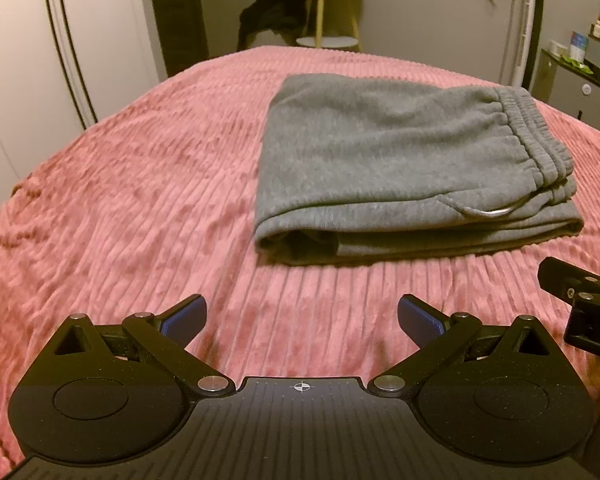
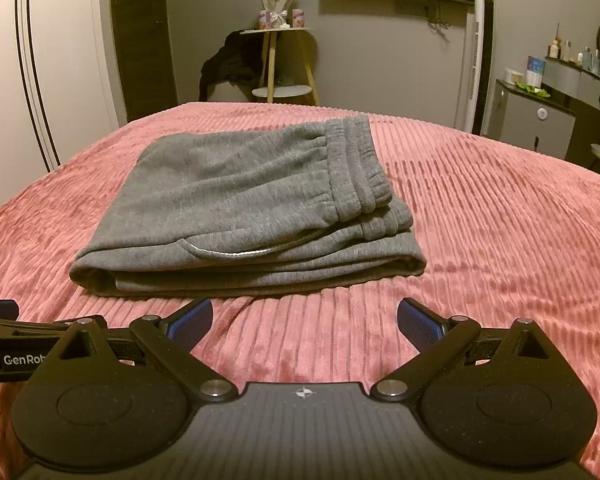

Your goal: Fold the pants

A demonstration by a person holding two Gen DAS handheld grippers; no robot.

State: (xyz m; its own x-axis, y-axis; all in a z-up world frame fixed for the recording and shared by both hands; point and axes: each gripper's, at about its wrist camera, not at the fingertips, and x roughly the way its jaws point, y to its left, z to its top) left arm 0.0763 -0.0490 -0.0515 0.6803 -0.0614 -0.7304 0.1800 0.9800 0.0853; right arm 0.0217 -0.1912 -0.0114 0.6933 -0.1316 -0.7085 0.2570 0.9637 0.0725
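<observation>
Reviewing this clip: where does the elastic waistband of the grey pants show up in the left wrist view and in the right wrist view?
Left wrist view: the waistband runs down the right end of the folded grey pants, right of centre.
Right wrist view: the waistband sits just right of centre, upper middle.
Shared landmark: the round side table beyond the pink bedspread.

Matte black two-finger left gripper (image 1: 302,316) and right gripper (image 2: 305,316): blue ribbed pads (image 1: 184,318), silver pivot screws (image 1: 212,383), white crosshair marks, round caps.
</observation>
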